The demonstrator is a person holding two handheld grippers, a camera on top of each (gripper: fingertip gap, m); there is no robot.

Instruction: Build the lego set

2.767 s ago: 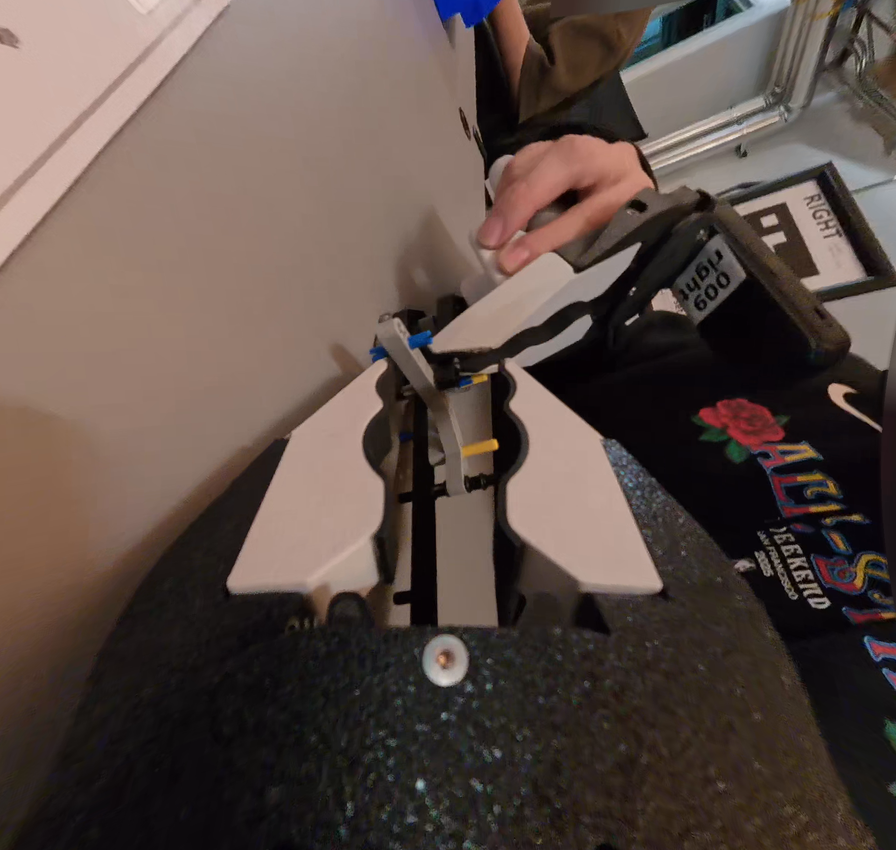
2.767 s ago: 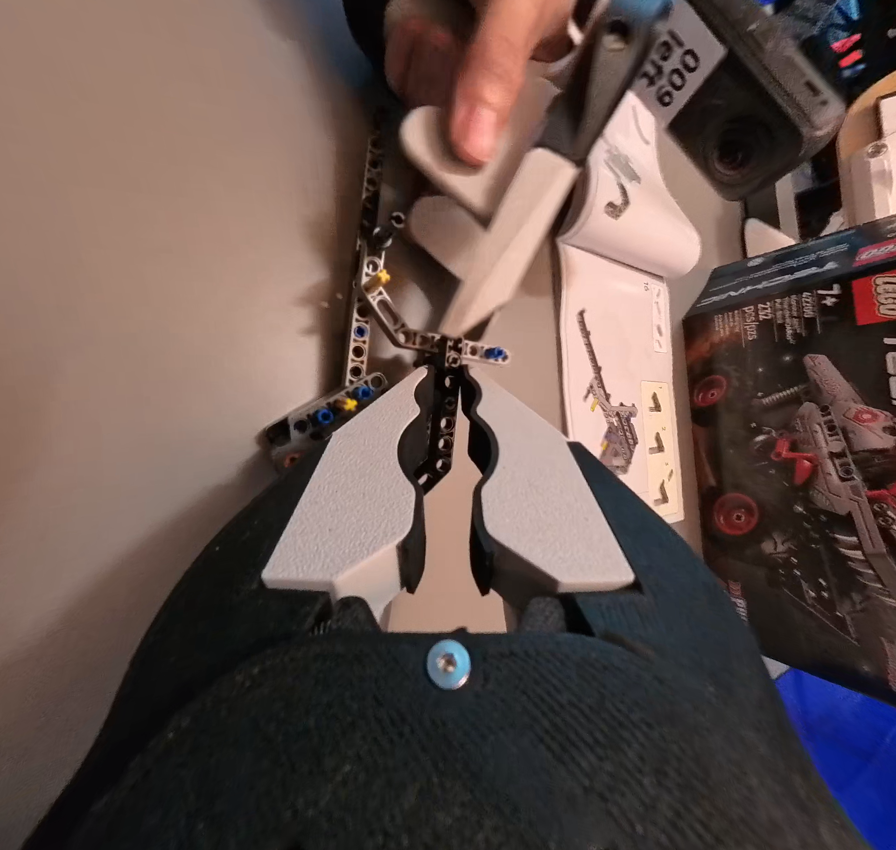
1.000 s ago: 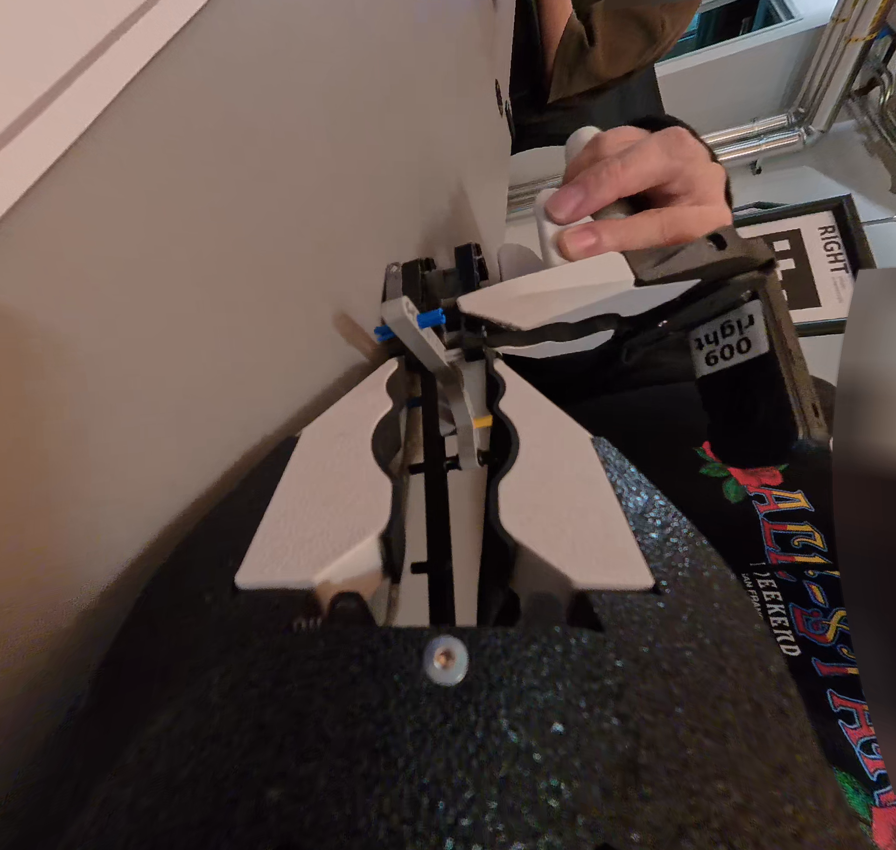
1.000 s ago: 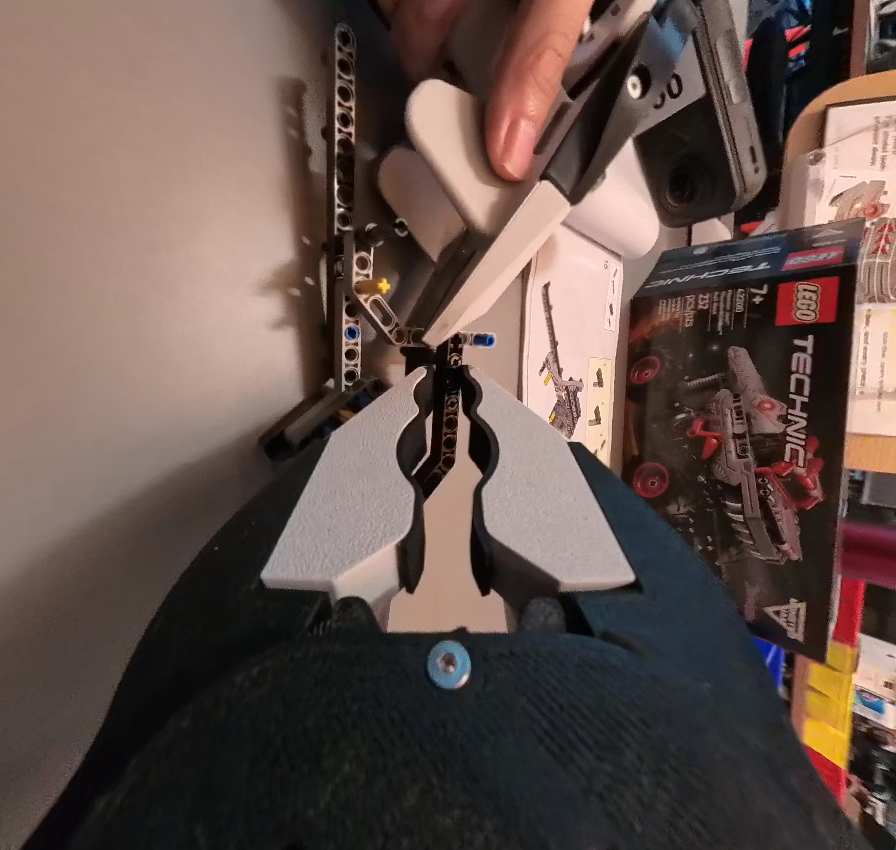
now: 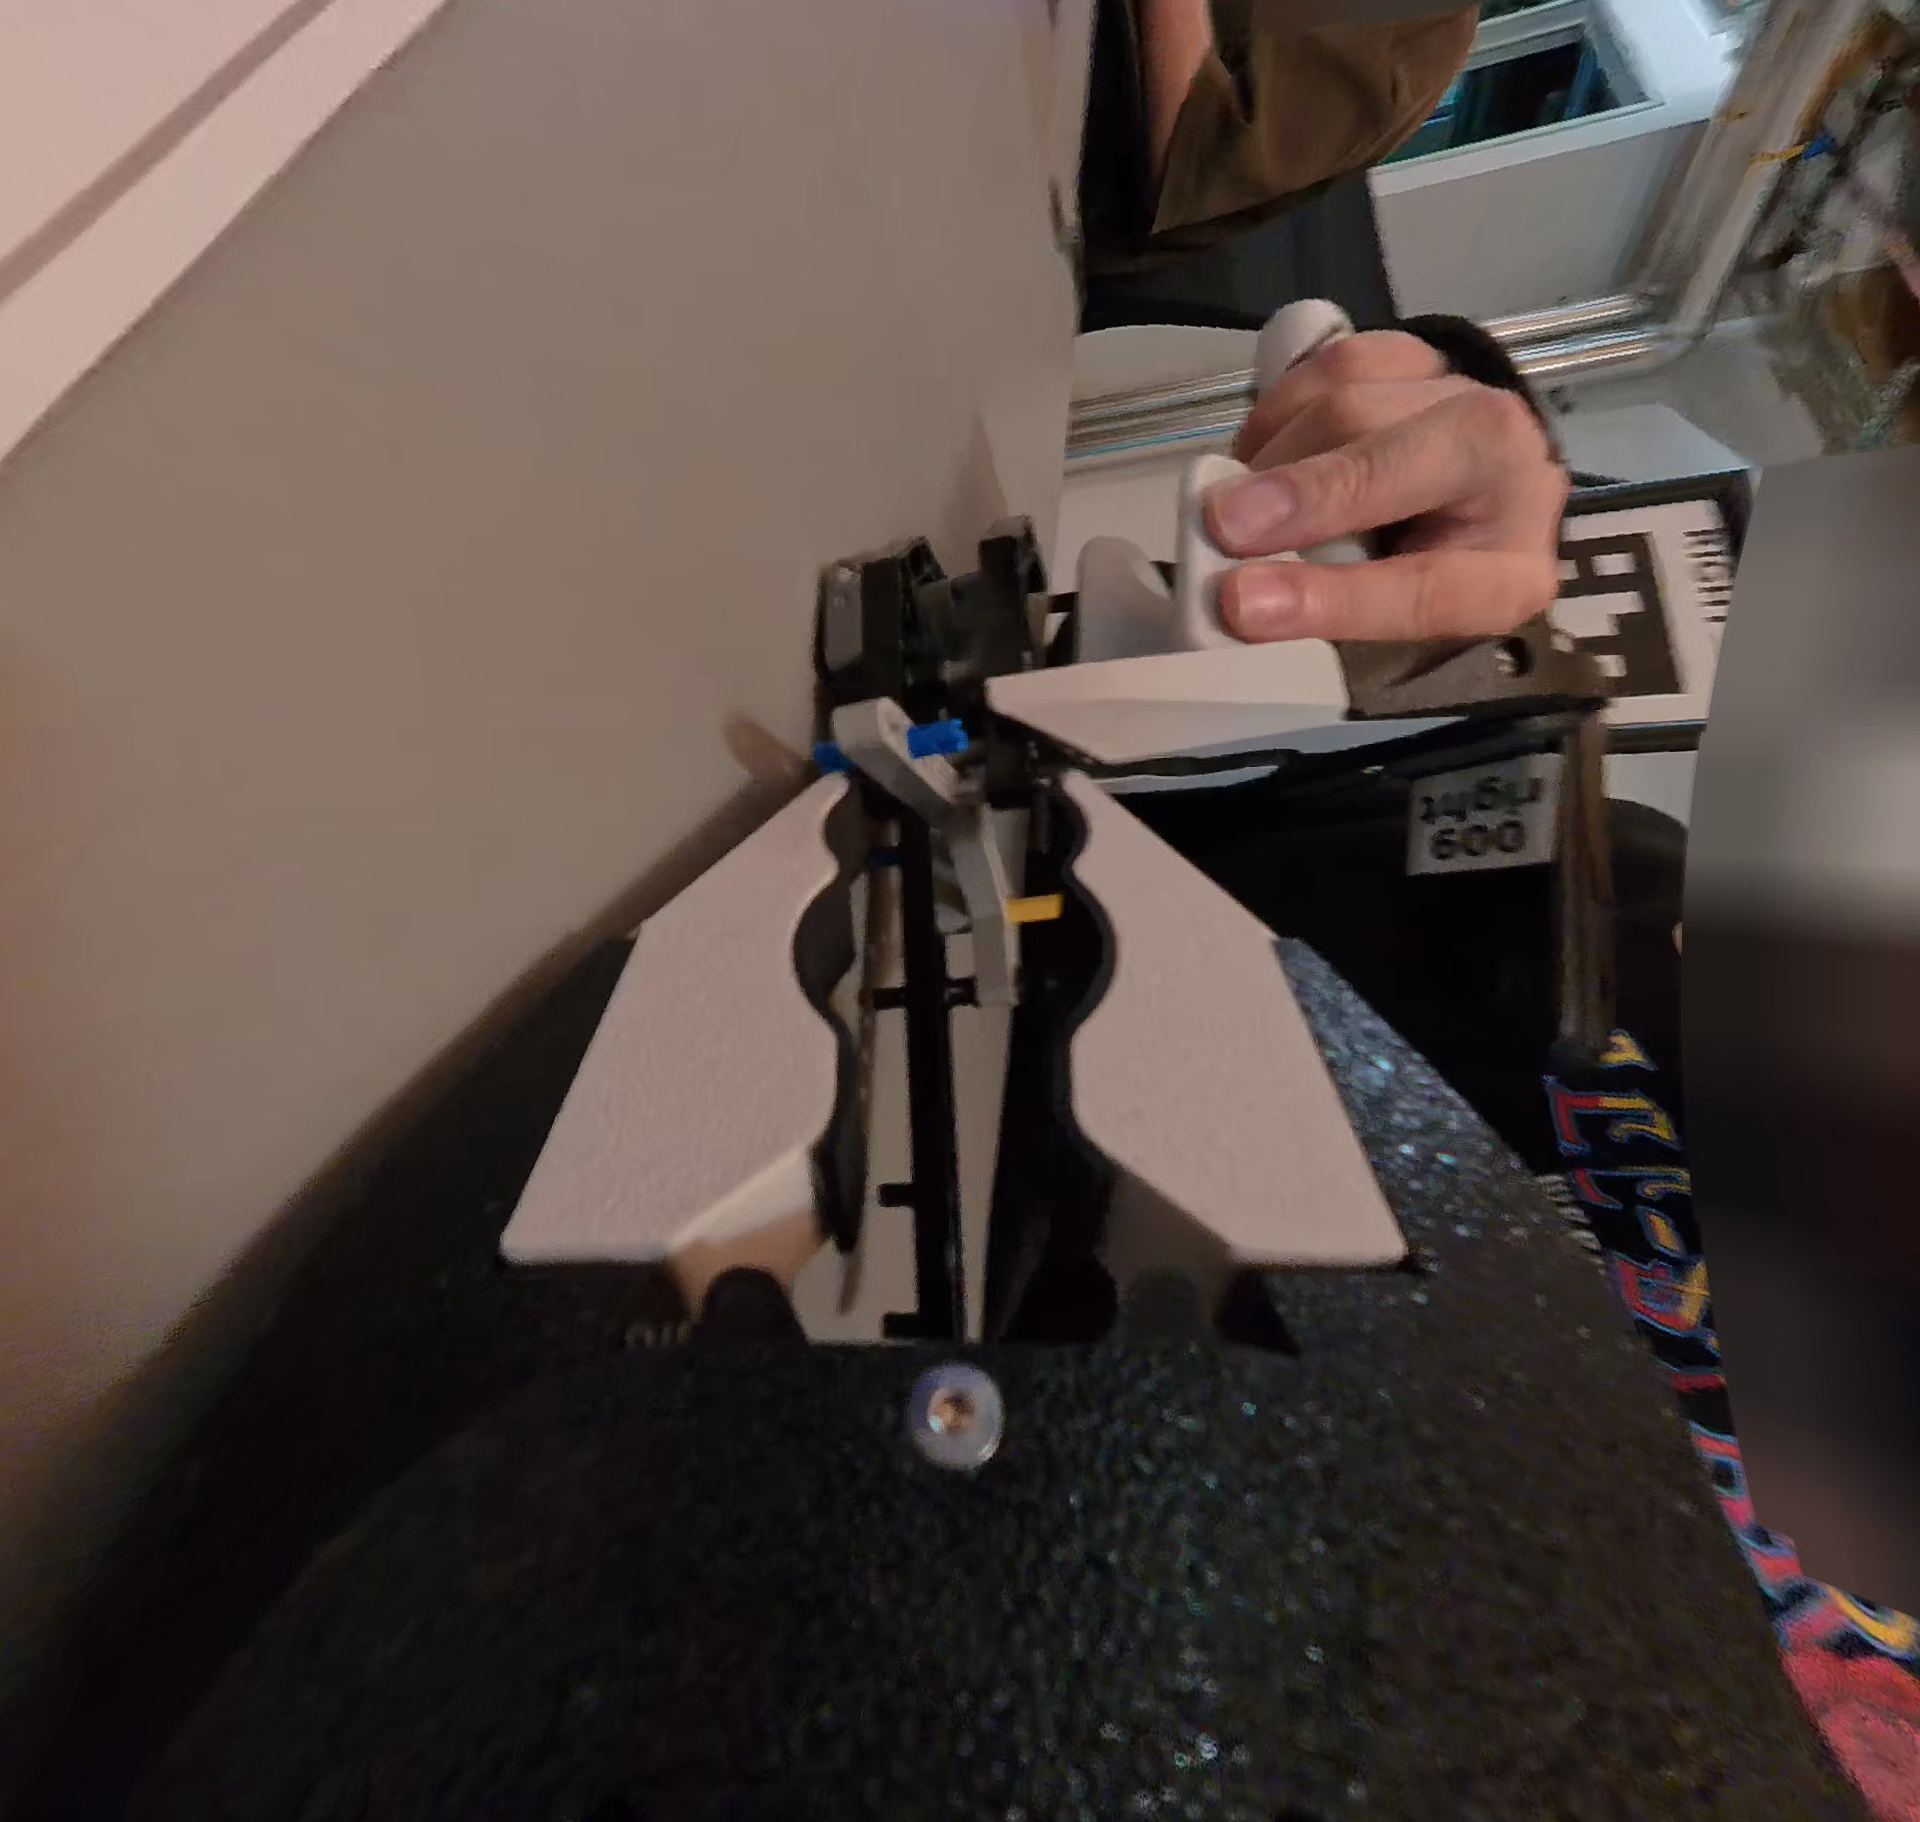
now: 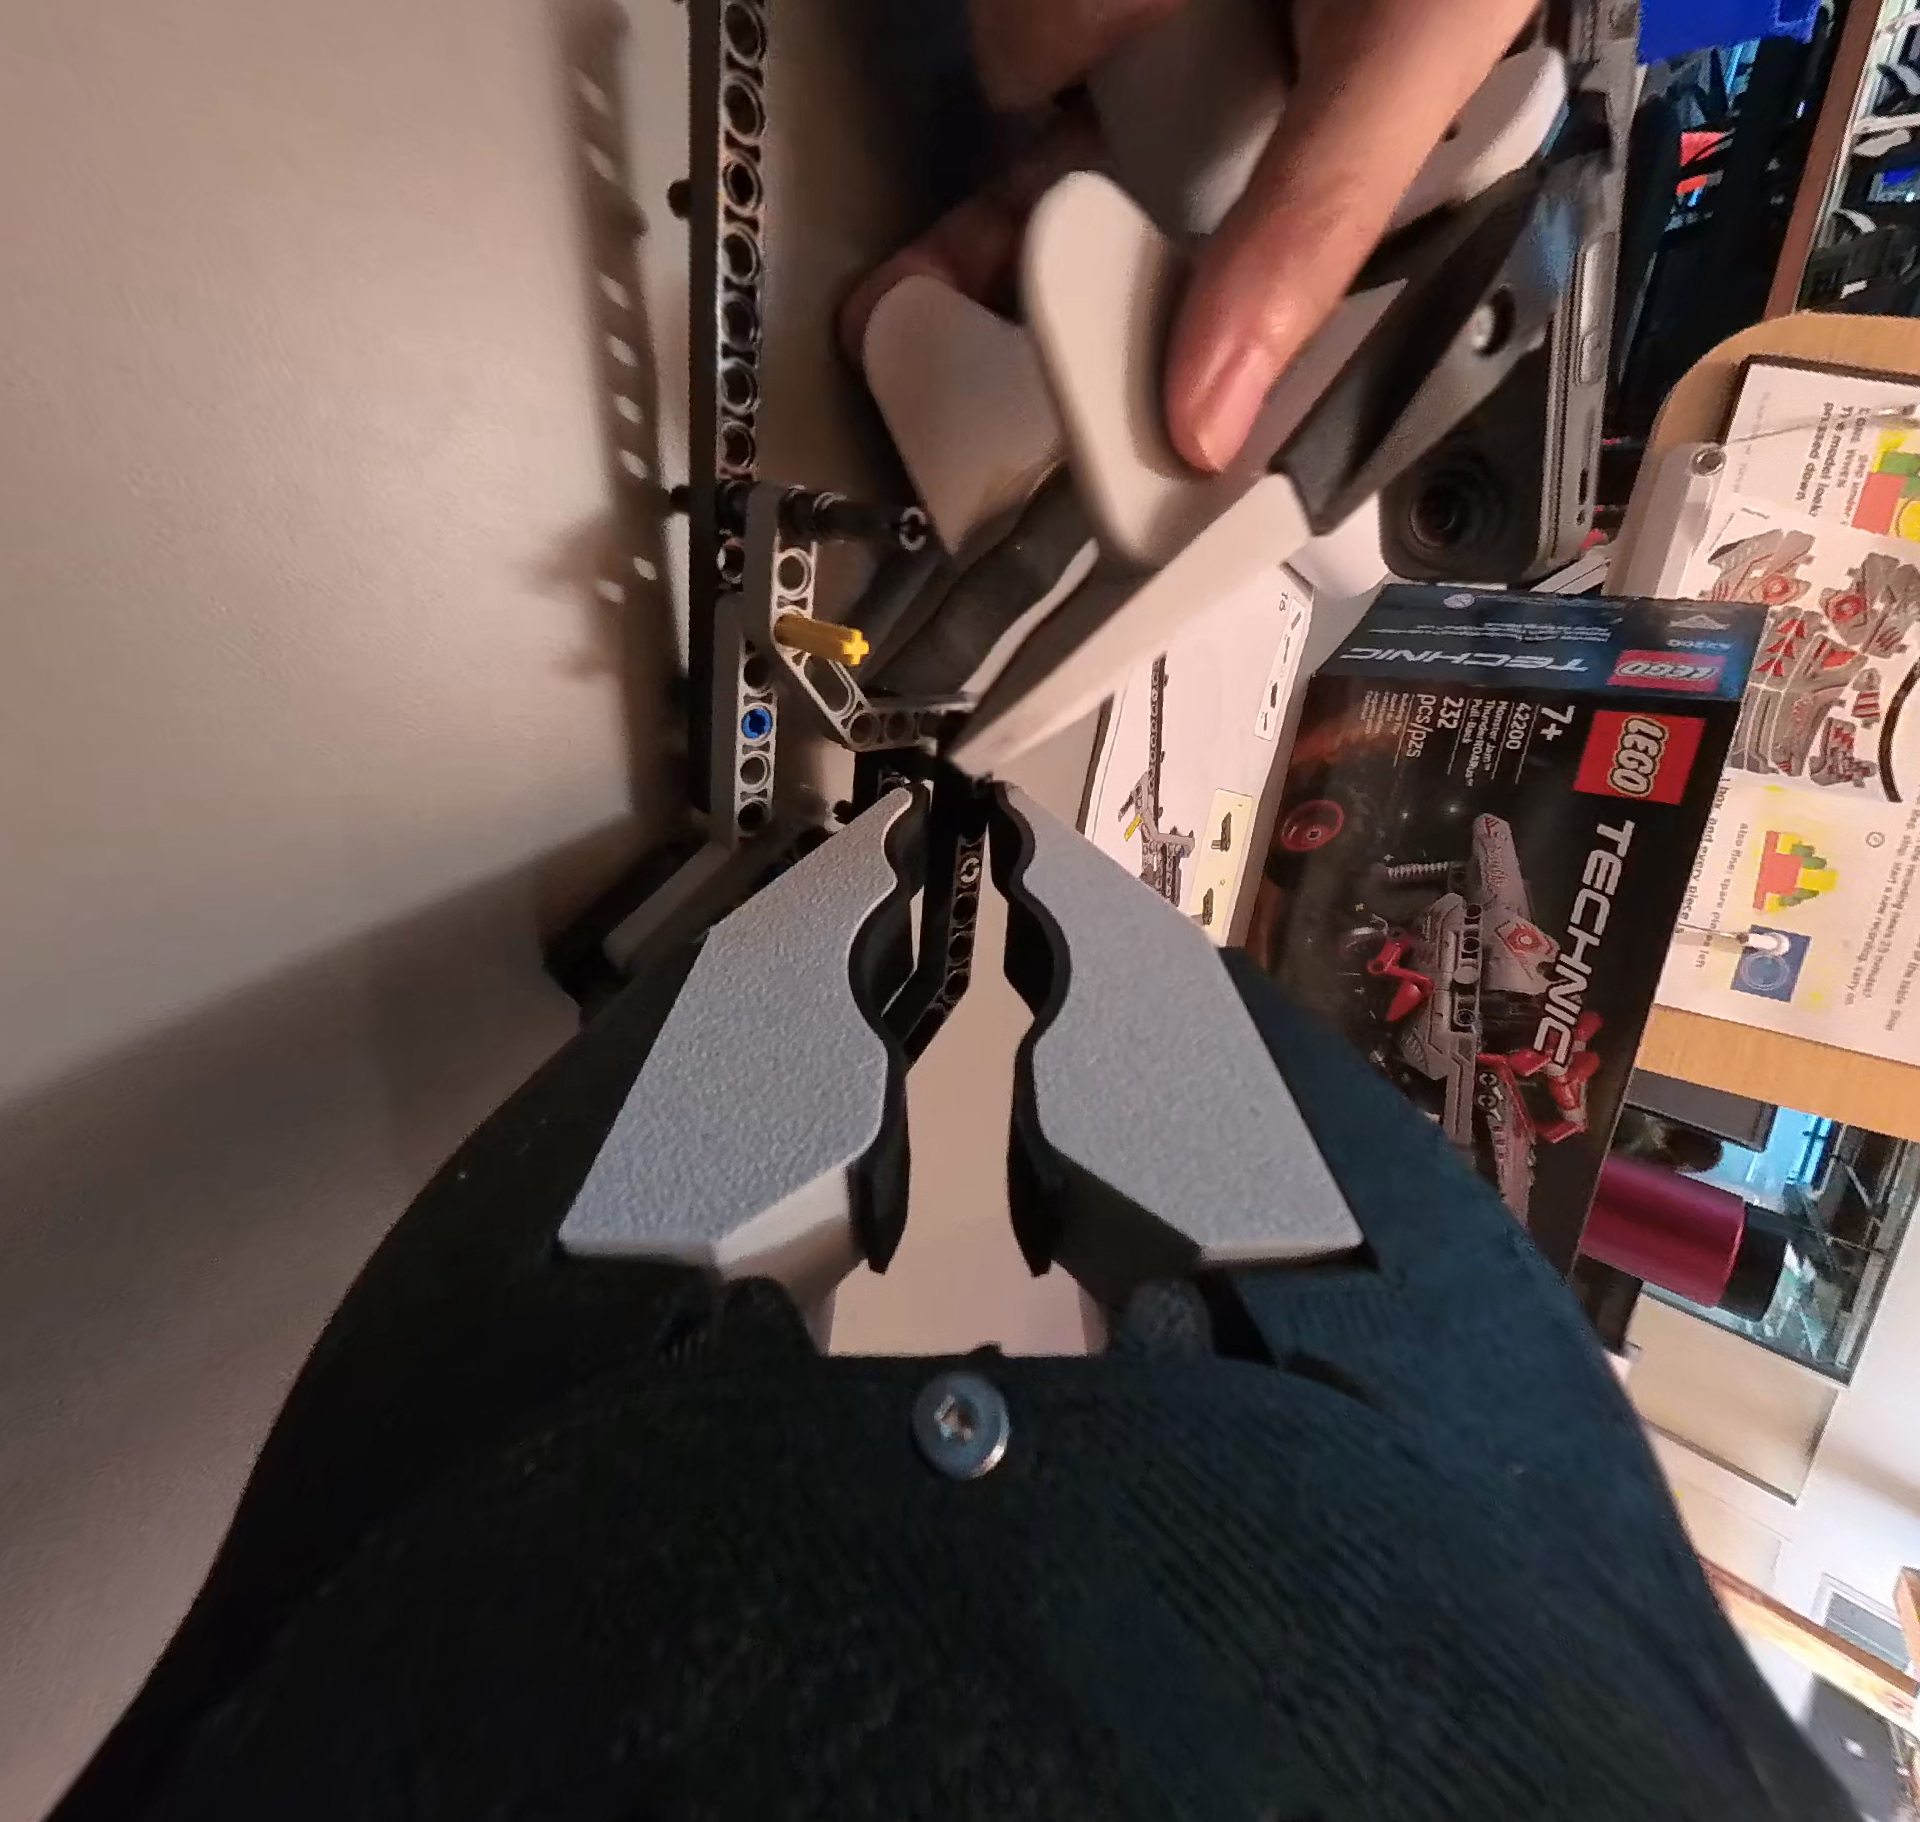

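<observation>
1. The Technic assembly (image 6: 740, 484) is held up between both tools, close against the pale table surface (image 5: 468, 422); whether its lower end touches that surface cannot be told. It is a long grey beam with holes, a bent grey liftarm (image 6: 821, 676) pinned across it, and a yellow axle pin (image 6: 823, 638) sticking out.
2. The right gripper (image 6: 951, 816) is clenched on a black beam (image 6: 951, 899) at its tips, and this beam meets the end of the bent liftarm.
3. The left gripper (image 5: 940, 837) is clamped around the frame's beams, grey and black strips running down between its fingers.
4. Handling, as I judge it: light, rigid plastic, but the joints are only friction pins, so twisting could pop a pin or swing the liftarm.
5. Best hold is across the flat faces of a beam near a joint, never on protruding pins, which are small and slippery.
6. Pressing the black beam home calls for a straight push along the pin's line, with the other tool bracing the frame right behind it.
7. The set's box (image 6: 1507, 889) and instruction booklet (image 6: 1184, 796) lie towards the table's far edge in the right wrist view.
</observation>
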